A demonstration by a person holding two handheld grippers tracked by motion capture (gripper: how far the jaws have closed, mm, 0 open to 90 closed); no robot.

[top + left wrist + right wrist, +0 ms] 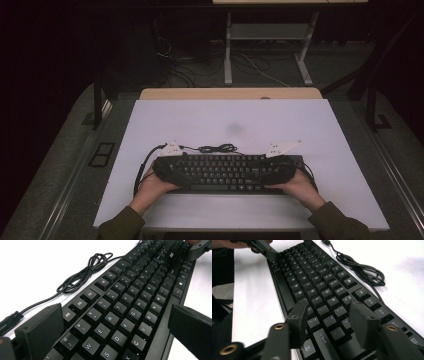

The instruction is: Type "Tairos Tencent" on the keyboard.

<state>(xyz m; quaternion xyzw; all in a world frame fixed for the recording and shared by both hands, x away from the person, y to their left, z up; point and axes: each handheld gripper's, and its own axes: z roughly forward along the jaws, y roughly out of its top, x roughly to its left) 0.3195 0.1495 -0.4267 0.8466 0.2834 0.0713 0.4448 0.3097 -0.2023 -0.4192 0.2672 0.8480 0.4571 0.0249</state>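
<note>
High view puts our keyboard (pixel 225 172) low in the frame's middle on the white desk (pixel 230 120), its long axis running left to right, with its coiled cable (pixel 217 148) just behind it. Our left gripper (pixel 167 167) sits at the left end and our right gripper (pixel 282 167) at the right end, equally near. Left jaws stand spread across the board's depth, front and back edges between them, not pressing. Right jaws hang parted above the keys, pinching nothing.
</note>
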